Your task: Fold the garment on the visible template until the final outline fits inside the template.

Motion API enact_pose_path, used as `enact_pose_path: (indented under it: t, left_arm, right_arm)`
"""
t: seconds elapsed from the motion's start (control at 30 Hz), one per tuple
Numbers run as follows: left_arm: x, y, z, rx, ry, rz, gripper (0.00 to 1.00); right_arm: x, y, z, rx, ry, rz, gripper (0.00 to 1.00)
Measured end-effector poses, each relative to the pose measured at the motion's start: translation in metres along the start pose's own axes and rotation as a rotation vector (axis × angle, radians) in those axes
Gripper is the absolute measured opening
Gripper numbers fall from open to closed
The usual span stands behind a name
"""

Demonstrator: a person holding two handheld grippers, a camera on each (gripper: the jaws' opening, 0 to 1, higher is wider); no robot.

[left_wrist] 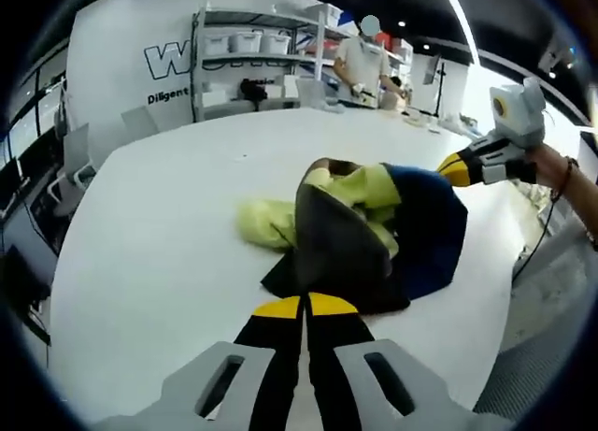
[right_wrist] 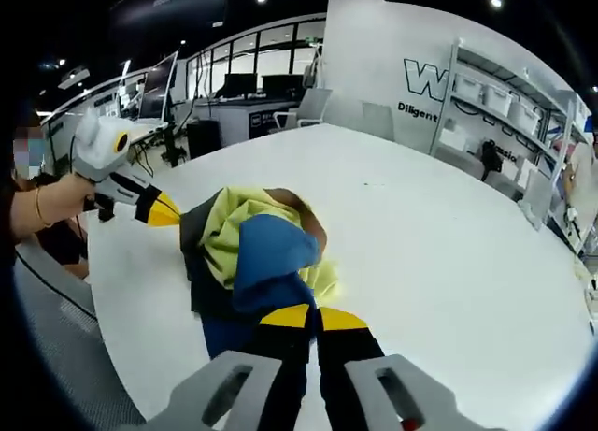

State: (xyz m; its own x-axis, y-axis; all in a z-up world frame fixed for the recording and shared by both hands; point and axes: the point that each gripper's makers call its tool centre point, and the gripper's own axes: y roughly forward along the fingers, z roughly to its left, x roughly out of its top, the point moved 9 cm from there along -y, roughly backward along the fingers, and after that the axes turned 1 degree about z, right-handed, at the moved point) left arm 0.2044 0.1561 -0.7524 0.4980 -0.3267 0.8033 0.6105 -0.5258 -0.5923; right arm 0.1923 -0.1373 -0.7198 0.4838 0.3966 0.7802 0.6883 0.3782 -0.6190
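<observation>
The garment (left_wrist: pixel 364 230), a crumpled heap of yellow-green, blue and dark panels, lies on the white table (left_wrist: pixel 149 263) near the edge closest to the person. No template outline is discernible on the table surface. The left gripper (left_wrist: pixel 306 307) has its jaws pressed together at the dark near hem of the heap; whether cloth is pinched between them cannot be determined. The right gripper (right_wrist: pixel 301 316) likewise has its jaws pressed together at the blue edge, and a grip on the fabric cannot be confirmed. The step in hand appears to be opening the bundle out. To do it well, secure one single layer at each opposite edge, lift slightly, and draw the two edges apart evenly so that no panel stays tucked under. Open tabletop extends well beyond the heap on the far side; spread the cloth that way, since the near edge offers little room.
</observation>
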Motion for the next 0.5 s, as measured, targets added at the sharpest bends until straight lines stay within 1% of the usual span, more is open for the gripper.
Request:
enact_pose_path:
  t: [0.1,0.17,0.27,0.33,0.43,0.5]
  left_arm:
    - [0.003,-0.007,0.003,0.021,0.012,-0.009,0.00]
    - [0.006,-0.015,0.004,0.026,0.001,-0.014,0.00]
    - [0.011,-0.025,0.005,0.042,0.010,-0.025,0.00]
    - [0.012,-0.029,0.008,0.054,0.023,-0.027,0.00]
    - [0.013,-0.033,0.012,0.069,0.022,-0.022,0.00]
    - [0.012,-0.036,0.015,0.088,0.022,-0.007,0.00]
  right_arm:
    - [0.003,-0.006,-0.003,-0.014,0.025,0.007,0.00]
    - [0.008,-0.012,-0.003,-0.009,0.030,-0.014,0.00]
    - [0.015,-0.017,-0.004,-0.018,0.015,-0.029,0.00]
    - [0.017,-0.018,-0.005,-0.030,0.004,-0.026,0.00]
    - [0.018,-0.019,-0.010,-0.043,0.011,-0.025,0.00]
    - [0.018,-0.020,-0.012,-0.043,0.023,-0.029,0.00]
